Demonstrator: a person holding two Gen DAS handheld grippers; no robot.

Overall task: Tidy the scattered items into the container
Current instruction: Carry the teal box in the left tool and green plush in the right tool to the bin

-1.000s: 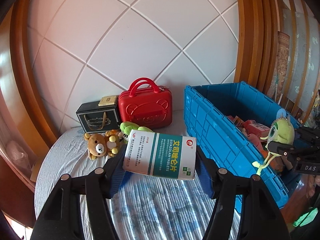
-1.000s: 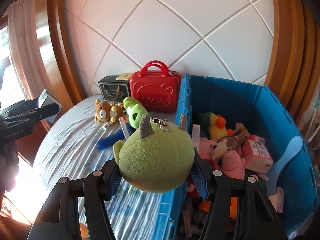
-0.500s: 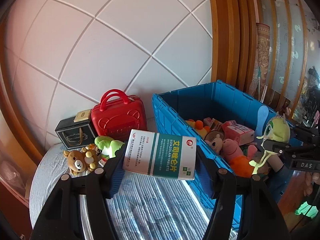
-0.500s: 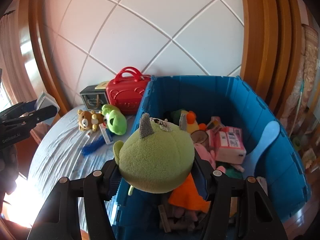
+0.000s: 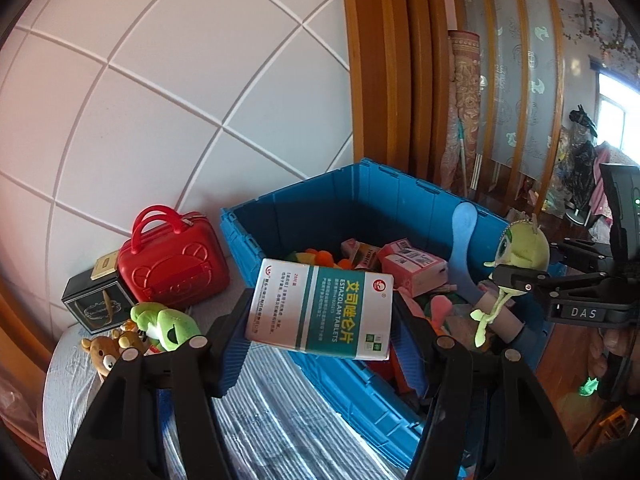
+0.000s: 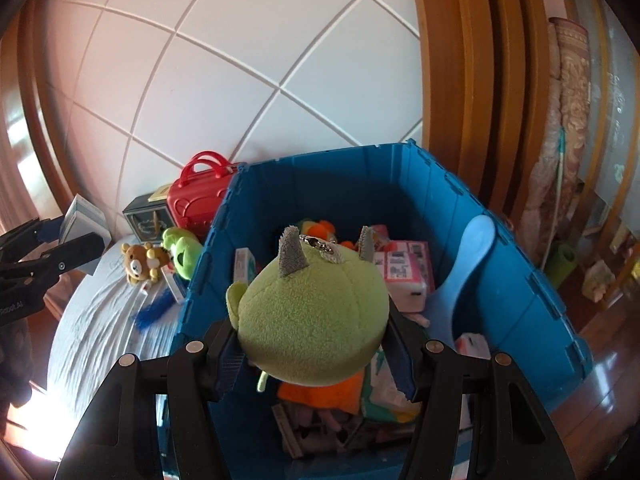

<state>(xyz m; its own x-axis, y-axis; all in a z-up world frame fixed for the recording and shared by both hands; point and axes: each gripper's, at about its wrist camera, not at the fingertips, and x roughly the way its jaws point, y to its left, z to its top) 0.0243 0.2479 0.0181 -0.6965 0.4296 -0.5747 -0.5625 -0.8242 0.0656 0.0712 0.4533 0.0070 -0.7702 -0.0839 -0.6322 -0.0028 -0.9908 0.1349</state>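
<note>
My left gripper (image 5: 320,322) is shut on a white and teal tablet box (image 5: 320,314), held above the near wall of the blue crate (image 5: 352,196). My right gripper (image 6: 316,344) is shut on a round green monster plush (image 6: 316,316), which hangs over the inside of the blue crate (image 6: 400,184). The same plush (image 5: 520,246) shows at the right of the left wrist view, over the crate's far end. The crate holds several toys and boxes, among them a pink box (image 6: 404,272) and a light blue shoehorn (image 6: 466,264).
On the round striped table (image 5: 272,428) to the crate's left stand a red toy case (image 5: 172,260) and a black gift box (image 5: 98,304). A bear plush (image 6: 140,266), a green frog plush (image 6: 182,250), a small card box and a blue feather (image 6: 152,312) lie there. A white panelled wall rises behind.
Both grippers have carried their loads to the right, from over the table toward and over the crate. The crate now fills more of both views. Both grips are unchanged.
</note>
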